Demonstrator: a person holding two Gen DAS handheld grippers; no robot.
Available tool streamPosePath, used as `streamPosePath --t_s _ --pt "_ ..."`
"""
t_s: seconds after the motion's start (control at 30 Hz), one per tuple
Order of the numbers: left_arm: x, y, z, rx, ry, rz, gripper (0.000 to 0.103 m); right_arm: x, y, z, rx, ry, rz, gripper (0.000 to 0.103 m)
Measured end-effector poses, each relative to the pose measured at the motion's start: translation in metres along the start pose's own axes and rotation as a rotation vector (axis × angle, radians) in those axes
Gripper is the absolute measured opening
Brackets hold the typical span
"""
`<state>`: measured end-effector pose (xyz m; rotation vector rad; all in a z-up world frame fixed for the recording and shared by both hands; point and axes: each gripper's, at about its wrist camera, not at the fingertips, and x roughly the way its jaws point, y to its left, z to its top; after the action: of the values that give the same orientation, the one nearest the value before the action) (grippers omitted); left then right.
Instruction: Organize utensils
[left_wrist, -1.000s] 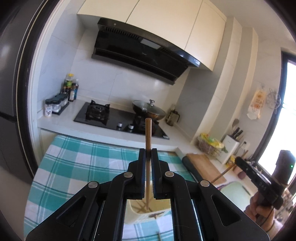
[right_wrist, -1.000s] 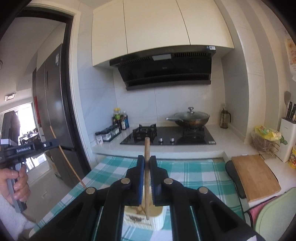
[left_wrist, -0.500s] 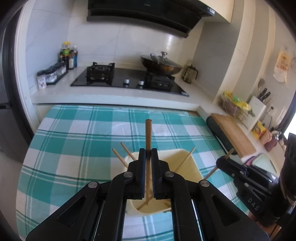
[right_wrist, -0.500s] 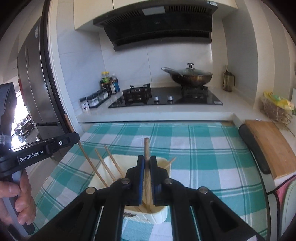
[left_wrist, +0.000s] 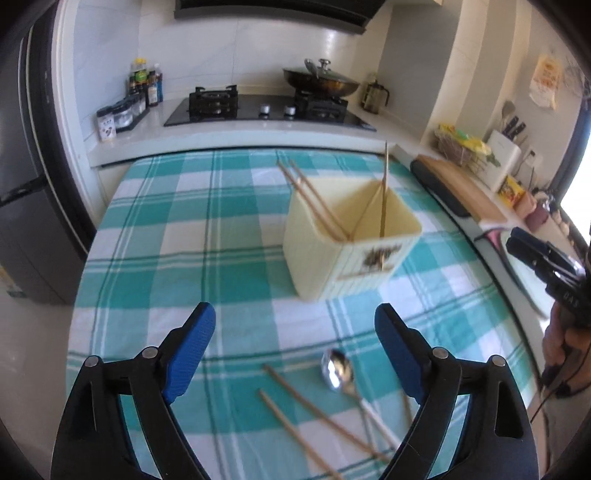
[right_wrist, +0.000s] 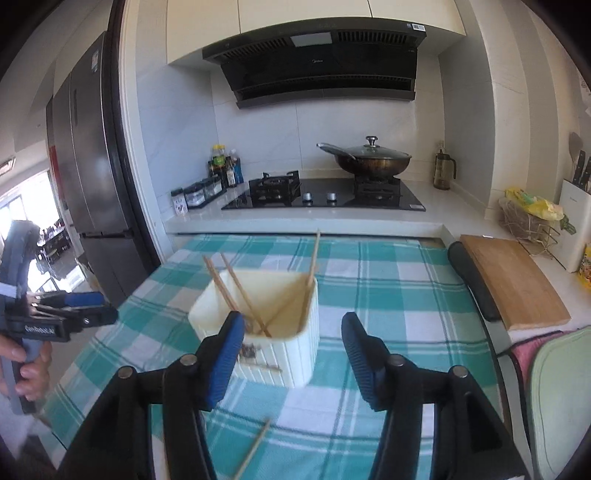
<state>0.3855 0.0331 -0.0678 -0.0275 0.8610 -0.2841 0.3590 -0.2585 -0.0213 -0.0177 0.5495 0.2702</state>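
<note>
Both claws stood spread wide with nothing between the pads: my left gripper (left_wrist: 295, 350) hung over the near part of the checked tablecloth (left_wrist: 177, 229), and my right gripper (right_wrist: 293, 354) hung just in front of the cream holder (right_wrist: 295, 354).

From the left wrist view, the holder (left_wrist: 332, 266) sat at about one o'clock from the open fingers, well apart from them. Four chopsticks (left_wrist: 317, 203) leaned inside it: two against the wall at ten o'clock, one nearly upright at the far corner, one slanting across the inside. I judged that part of the sorting done.

What was left lay near me. A metal spoon (left_wrist: 338, 369) rested on the cloth at about five o'clock between the left fingers, bowl toward the holder, and loose chopsticks (left_wrist: 314, 402) lay crossed beside and under its handle; I could not count them surely, as their ends ran behind the right finger. The right wrist view showed one more stray chopstick (right_wrist: 255, 450) on the cloth at six o'clock.

So I reckoned the job somewhat past halfway, with the spoon and the last few sticks not yet in the holder.
</note>
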Motion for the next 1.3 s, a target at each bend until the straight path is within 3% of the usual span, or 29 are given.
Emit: streamPosePath --t_s 0.2,0.4,0.67,1.0,1.3 --pt "0.006 0.018 -0.097 -0.004 0.048 0.118 0.09 -0.015 -0.005 -0.119 -0.021 0.13 -0.13 0.056" --pt "0.018 0.043 -0.141 -0.217 0.008 0.123 0.09 -0.014 -0.014 -0.179 0.122 0.218 -0.155 0.056" --pt "0.041 0.056 -0.167 -0.27 -0.02 0.193 0.09 -0.004 -0.002 -0.21 0.131 0.274 -0.144 0.056" --pt "0.047 0.059 -0.171 -0.284 -0.012 0.174 0.092 -0.001 -0.003 -0.217 0.166 0.256 -0.143 0.056" --pt "0.048 0.058 -0.172 -0.279 -0.009 0.18 0.094 -0.009 -0.02 -0.221 0.276 0.207 -0.161 0.056"
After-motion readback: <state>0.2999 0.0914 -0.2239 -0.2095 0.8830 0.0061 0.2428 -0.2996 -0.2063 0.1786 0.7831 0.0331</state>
